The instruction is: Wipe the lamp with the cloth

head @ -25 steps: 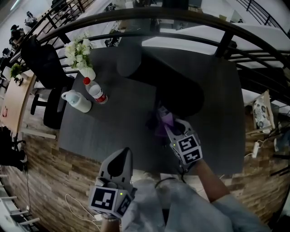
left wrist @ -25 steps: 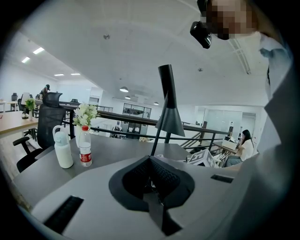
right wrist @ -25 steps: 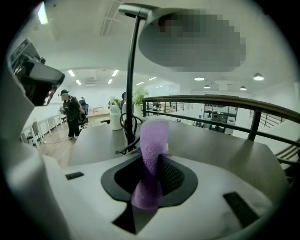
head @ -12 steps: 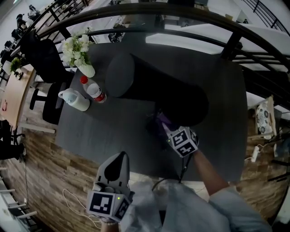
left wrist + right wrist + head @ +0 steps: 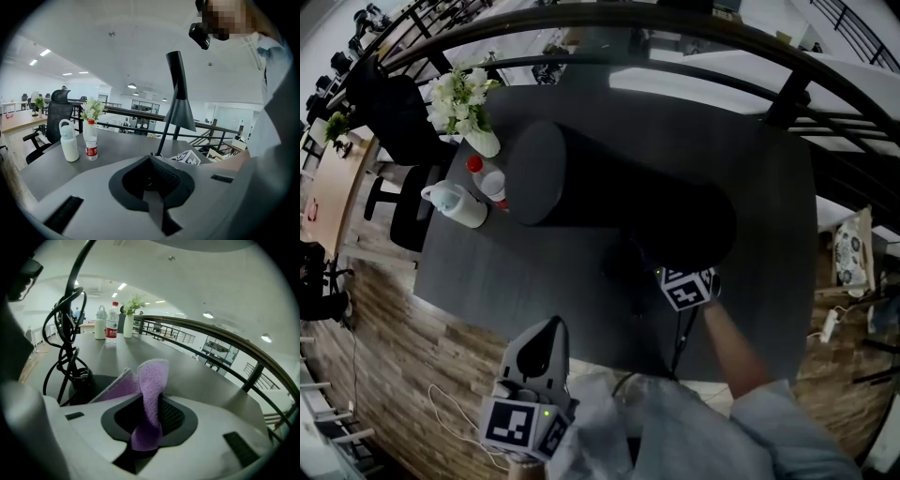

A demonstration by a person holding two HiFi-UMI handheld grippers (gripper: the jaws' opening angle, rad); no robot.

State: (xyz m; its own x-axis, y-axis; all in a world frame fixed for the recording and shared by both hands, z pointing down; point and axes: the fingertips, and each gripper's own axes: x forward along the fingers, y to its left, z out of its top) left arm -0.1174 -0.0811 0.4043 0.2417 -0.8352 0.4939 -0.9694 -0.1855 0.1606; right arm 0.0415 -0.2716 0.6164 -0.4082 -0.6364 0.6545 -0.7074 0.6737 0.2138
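Now, right gripper (image 5: 149,420) pinching purple cloth (image 5: 153,380) near lamp (image 5: 619,202), left gripper (image 5: 151,180) closed

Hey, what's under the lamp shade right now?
The right gripper, shut on the purple cloth, beside the lamp's round base and coiled cord. From above, the shade hides the cloth.

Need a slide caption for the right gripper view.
Right hand-held gripper clamps purple cloth beside the lamp base and coiled cable.
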